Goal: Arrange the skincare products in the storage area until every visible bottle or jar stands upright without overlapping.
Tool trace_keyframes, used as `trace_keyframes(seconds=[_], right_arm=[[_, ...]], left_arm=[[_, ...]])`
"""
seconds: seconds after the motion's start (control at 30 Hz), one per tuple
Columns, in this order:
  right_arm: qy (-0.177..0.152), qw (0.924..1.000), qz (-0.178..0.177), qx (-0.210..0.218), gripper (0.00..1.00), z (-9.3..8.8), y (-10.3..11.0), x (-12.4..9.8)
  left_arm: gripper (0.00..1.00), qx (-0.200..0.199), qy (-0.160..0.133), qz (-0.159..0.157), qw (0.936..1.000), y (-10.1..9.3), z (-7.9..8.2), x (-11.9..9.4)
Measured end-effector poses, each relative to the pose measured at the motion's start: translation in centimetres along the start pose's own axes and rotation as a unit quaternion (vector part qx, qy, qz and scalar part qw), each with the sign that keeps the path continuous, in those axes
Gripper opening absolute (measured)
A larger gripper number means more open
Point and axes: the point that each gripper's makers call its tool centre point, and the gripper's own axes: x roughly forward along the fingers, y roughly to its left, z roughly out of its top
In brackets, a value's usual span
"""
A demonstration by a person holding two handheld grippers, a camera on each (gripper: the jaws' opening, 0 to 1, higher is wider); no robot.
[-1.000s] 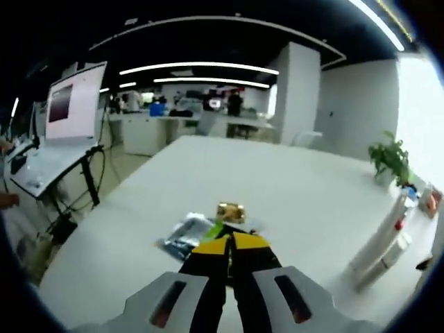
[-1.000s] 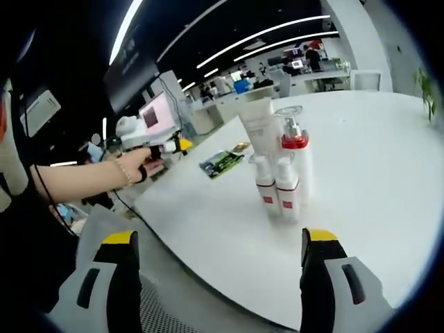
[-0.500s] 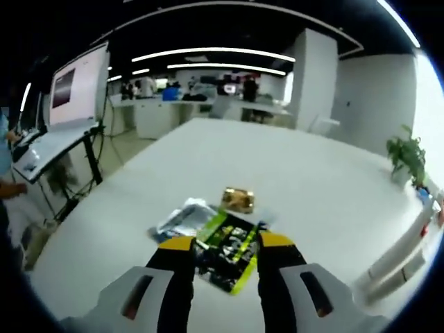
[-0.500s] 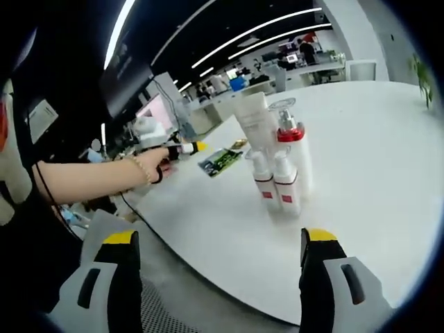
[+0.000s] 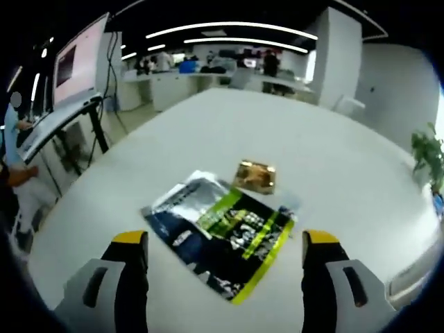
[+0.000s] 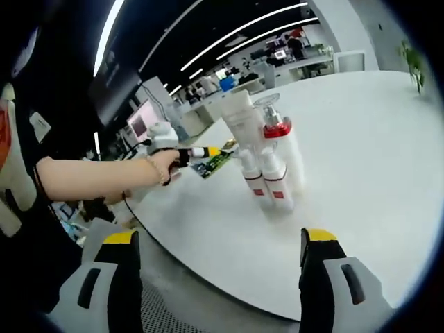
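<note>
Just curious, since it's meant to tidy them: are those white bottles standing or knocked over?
Standing. The white bottles are upright, clustered on the table.

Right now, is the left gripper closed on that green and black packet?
No, the left gripper is open, jaws spread wide, and the green and black packet lies flat on the white table.

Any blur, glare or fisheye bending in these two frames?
Left gripper view: sachets fairly sharp, ceiling light strips bowed by the fisheye, table bright. Right gripper view: bottle cluster soft with motion blur, table edge strongly curved, ceiling strips glaring.
</note>
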Motion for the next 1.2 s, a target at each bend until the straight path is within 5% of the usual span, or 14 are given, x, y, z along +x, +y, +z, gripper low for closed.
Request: trace_keyframes(seconds=[0.33,0.5,0.77,0.9,1.2], right_arm=[[0.001,0.9998,-0.014,0.013,0.94,-0.1,-0.6,-0.1],[0.003,0.9997,-0.017,0.017,0.94,-0.2,-0.8,0.0],[0.004,0.9994,-0.023,0.025,0.94,-0.4,-1.1,-0.1],[0.006,0.9994,-0.023,0.027,0.94,-0.5,-1.2,-0.1],[0.007,0.9992,-0.026,0.03,0.93,-0.5,-1.3,-0.1]], left_arm=[[0.97,-0.064,0.031,0.052,0.9961,0.8,0.1,2.1],[0.99,-0.097,0.053,0.1,0.9888,2.1,-0.3,2.8],[0.97,-0.148,0.071,0.131,0.9777,2.3,-1.1,2.9],[0.98,-0.146,0.079,0.134,0.977,2.1,-0.7,3.8],[0.92,-0.116,0.061,0.141,0.9813,1.2,-1.6,1.1]])
